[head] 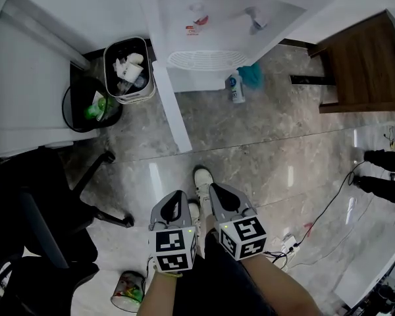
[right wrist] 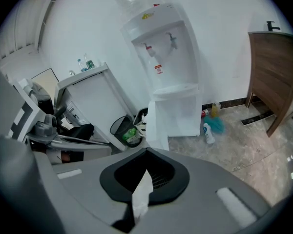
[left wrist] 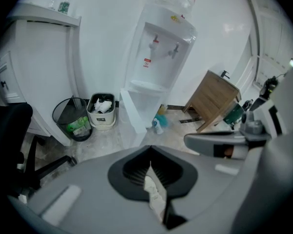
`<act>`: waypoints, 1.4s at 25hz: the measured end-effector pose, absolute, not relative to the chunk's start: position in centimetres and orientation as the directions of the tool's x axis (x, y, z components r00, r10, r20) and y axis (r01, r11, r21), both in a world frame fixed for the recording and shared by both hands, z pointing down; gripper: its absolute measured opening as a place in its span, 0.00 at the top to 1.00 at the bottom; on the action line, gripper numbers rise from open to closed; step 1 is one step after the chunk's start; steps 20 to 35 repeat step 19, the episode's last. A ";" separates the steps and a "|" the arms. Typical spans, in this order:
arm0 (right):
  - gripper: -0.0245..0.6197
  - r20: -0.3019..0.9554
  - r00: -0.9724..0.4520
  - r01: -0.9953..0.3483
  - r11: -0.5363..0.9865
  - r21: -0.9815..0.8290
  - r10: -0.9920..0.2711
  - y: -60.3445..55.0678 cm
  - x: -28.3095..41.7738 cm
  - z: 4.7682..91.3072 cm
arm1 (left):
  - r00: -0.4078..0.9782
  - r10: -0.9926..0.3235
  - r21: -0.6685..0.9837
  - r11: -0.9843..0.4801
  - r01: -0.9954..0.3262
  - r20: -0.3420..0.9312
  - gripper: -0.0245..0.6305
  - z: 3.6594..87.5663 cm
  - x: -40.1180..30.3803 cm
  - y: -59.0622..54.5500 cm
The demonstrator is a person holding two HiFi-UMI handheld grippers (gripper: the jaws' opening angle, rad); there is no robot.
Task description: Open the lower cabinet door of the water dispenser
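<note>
- Door (head: 173,107) already stands swung out from the dispenser (head: 210,18), on the dispenser's left side. Its leaf is edge-on to me and its free edge points back at me.
- I judge the opening done, or close to it.
- Door lies straight ahead of both tongs, a little left and well apart from them.
- Left gripper (head: 176,201) is the nearer to that free edge. Its jaws are together, with nothing in them.
- Right gripper (head: 221,195) sits just beside it, also closed and empty.
</note>
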State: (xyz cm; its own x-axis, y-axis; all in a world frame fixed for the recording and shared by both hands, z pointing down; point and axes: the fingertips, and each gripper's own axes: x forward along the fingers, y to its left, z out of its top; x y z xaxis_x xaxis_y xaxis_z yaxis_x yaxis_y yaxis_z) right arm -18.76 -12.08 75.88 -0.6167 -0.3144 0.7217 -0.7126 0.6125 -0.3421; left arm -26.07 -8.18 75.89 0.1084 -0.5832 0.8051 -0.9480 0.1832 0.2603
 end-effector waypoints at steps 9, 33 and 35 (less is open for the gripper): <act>0.98 0.713 -0.619 -0.705 0.633 -0.319 -0.330 -12.8 -18.8 75.3 | 0.111 -0.591 0.262 0.176 -0.949 0.799 0.95 75.7 -25.9 -9.1; 0.98 0.716 -0.615 -0.703 0.642 -0.308 -0.330 -12.9 -19.2 75.4 | 0.110 -0.586 0.252 0.167 -0.953 0.803 0.95 76.1 -26.1 -9.1; 0.98 0.716 -0.615 -0.703 0.642 -0.308 -0.330 -12.9 -19.2 75.4 | 0.110 -0.586 0.252 0.167 -0.953 0.803 0.95 76.1 -26.1 -9.1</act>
